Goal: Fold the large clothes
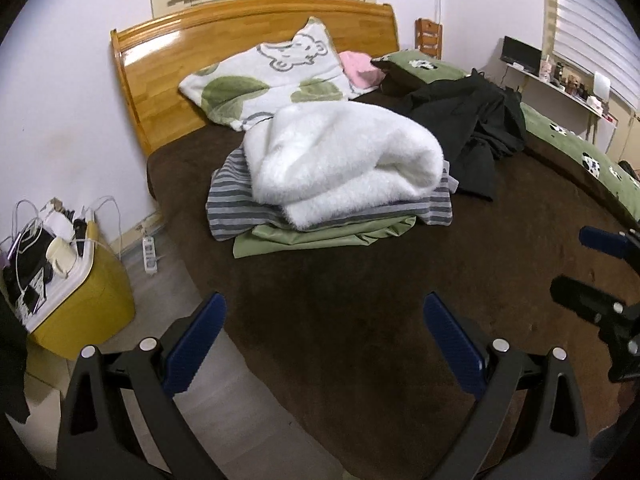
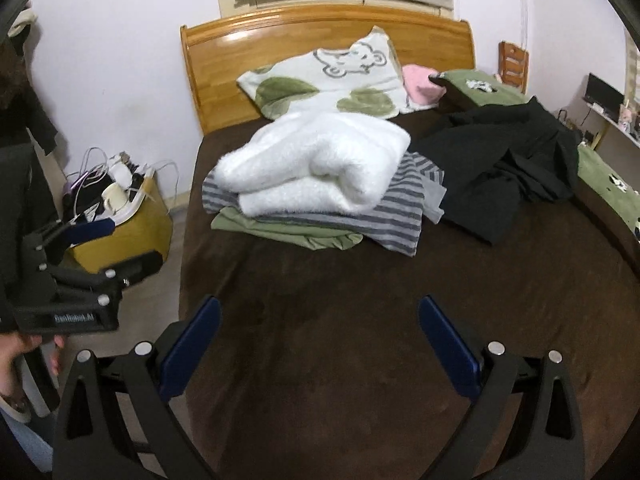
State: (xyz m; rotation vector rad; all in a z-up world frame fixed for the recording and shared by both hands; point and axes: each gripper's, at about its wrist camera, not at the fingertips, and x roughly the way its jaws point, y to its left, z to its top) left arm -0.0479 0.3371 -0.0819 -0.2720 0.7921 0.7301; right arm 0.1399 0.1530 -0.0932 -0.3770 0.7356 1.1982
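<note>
Two grippers: both near the foot of the bed, holding nothing.
Left gripper (image 1: 324, 344): blue-padded black fingers spread wide, over the near left edge of the brown fuzzy bedspread (image 1: 360, 300) and grey floor.
Right gripper (image 2: 320, 348): blue-padded fingers spread wide, over bare bedspread; nothing between them.
Cross views: right gripper at the right edge of the left view, left gripper at the left edge of the right view with a hand (image 2: 16, 356) under it.
Folded stack: mid-bed, fluffy white blanket-like garment (image 1: 340, 160) on top, grey striped cloth (image 1: 240, 208) under it, olive green cloth (image 1: 320, 236) at the bottom.
Unfolded item: black crumpled garment (image 1: 476, 128) just right of the stack, spread on the bedspread, well apart from both grippers.
Floor left: yellow box with white lid (image 1: 80, 288), cables and small items piled on it; white power strip (image 1: 149, 254) beside it.
Far bed: white pillow with green leaf and bear print (image 1: 272, 76) leaning on the wooden headboard (image 1: 168, 60); pink cloth (image 1: 360, 68) and green cushion (image 1: 424, 66) to its right.
Right wall: white shelf (image 1: 560, 84) with a black screen and small objects, blurry.
</note>
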